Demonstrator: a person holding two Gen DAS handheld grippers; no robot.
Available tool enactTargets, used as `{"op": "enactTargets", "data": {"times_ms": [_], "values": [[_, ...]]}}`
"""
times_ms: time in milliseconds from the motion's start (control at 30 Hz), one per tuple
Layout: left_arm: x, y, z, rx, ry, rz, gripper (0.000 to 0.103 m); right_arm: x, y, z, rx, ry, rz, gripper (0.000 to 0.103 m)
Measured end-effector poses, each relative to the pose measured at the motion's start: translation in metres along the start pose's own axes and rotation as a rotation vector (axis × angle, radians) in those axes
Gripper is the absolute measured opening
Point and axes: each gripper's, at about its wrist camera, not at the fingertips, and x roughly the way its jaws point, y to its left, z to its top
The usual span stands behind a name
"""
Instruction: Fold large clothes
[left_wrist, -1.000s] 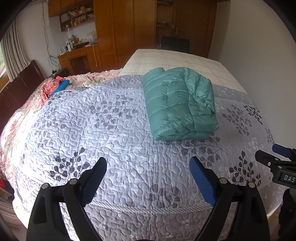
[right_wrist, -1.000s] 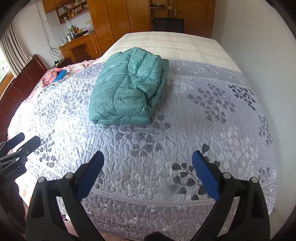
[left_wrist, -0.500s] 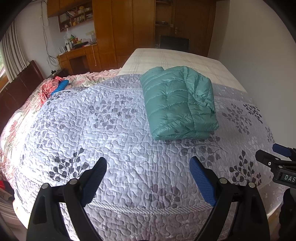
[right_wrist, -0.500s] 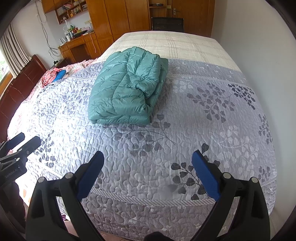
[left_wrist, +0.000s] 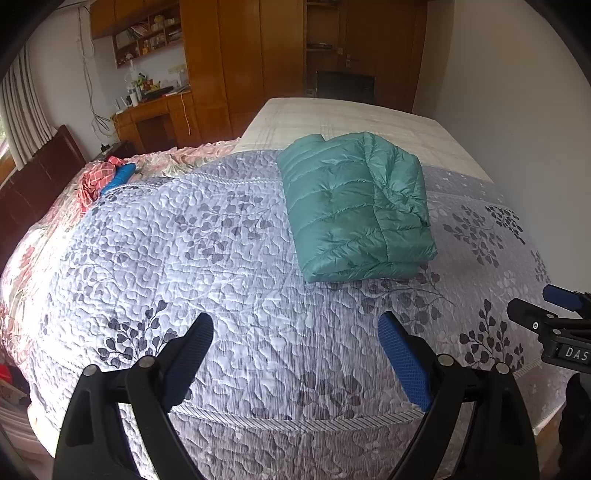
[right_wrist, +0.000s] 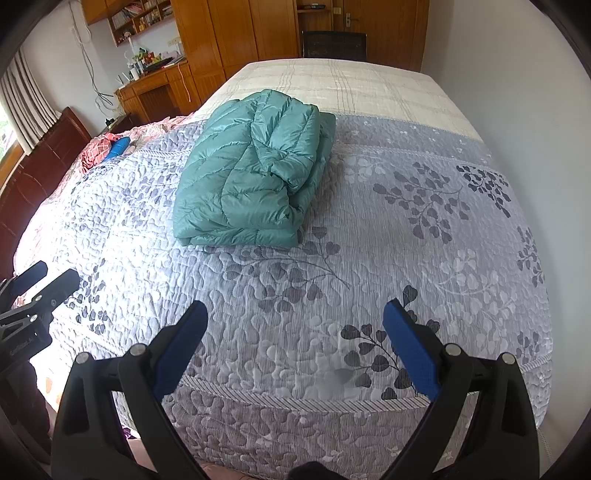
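A teal puffer jacket (left_wrist: 354, 206) lies folded into a thick rectangle on the grey leaf-patterned quilt (left_wrist: 207, 266), toward the far middle of the bed; the right wrist view has the jacket (right_wrist: 255, 173) up and left of centre. My left gripper (left_wrist: 295, 336) hangs open over the quilt's near edge, well short of the jacket, with nothing between its blue pads. My right gripper (right_wrist: 295, 325) is also open and empty above the near edge of the quilt (right_wrist: 406, 240). Each gripper shows at the side of the other's view.
A red checked cloth with a blue object (left_wrist: 118, 177) lies at the far left of the bed by a dark headboard (left_wrist: 33, 184). A wooden desk and wardrobes (left_wrist: 221, 74) line the back wall. A white wall (left_wrist: 517, 110) runs along the bed's right side.
Both views have tilted very slightly, so the jacket sits a touch differently in frame. The jacket has not moved and both grippers stay open.
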Motion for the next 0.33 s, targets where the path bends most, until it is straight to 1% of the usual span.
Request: {"op": "enactTargets", "data": {"times_ms": [333], "values": [[0.0047, 0.0017, 0.0026, 0.006, 0.010, -0.010, 0.091, 0.0014, -0.0007, 0.0018, 0.001, 0.003, 0.000, 0.095]]}}
